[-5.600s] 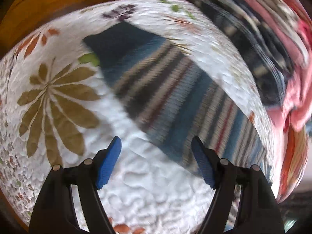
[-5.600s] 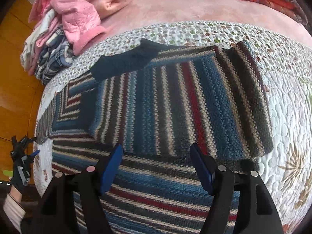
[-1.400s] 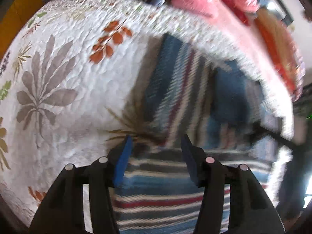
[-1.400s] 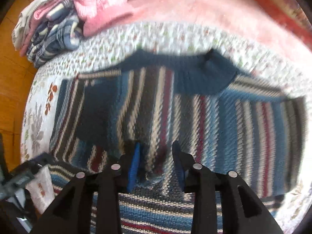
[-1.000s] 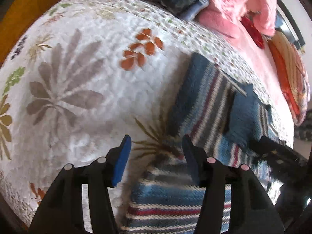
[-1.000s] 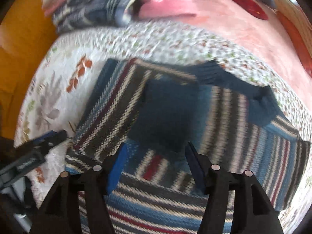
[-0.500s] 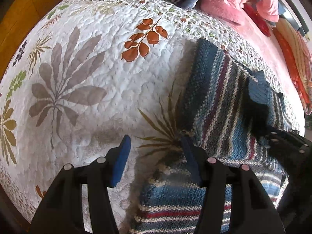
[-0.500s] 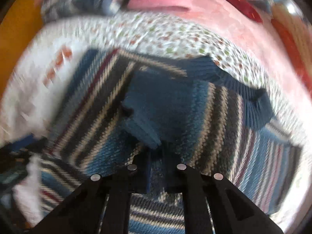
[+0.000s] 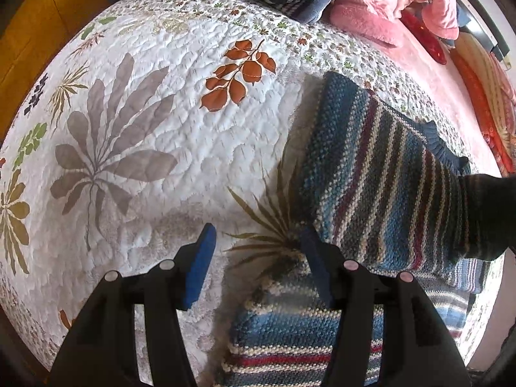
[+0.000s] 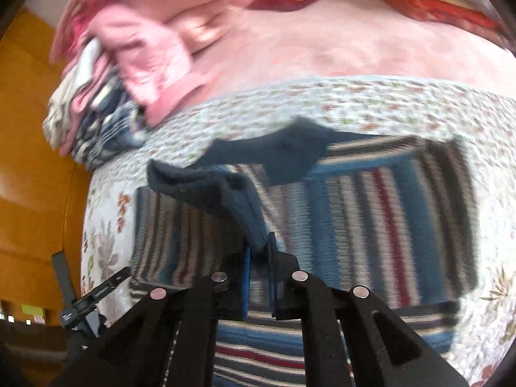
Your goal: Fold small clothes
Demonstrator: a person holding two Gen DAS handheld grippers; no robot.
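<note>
Striped sweater [image 10: 371, 225]: lies on quilted bed [image 9: 193, 148]. Right gripper [image 10: 259, 267]: jaws pinching its navy cuff [image 10: 238, 200]. Left gripper [image 9: 258, 258]: jaws spread, empty, beside sweater edge.

I'm working in a bedroom at home. Under my grippers is a bed with a white quilt [image 9: 180, 148] printed with leaves, and beyond it a pink blanket [image 10: 322, 48]. Clothes [image 10: 106, 96] are piled at the bed's far side, pink and plaid ones. A wooden floor [image 10: 29, 161] shows beside the bed.
</note>
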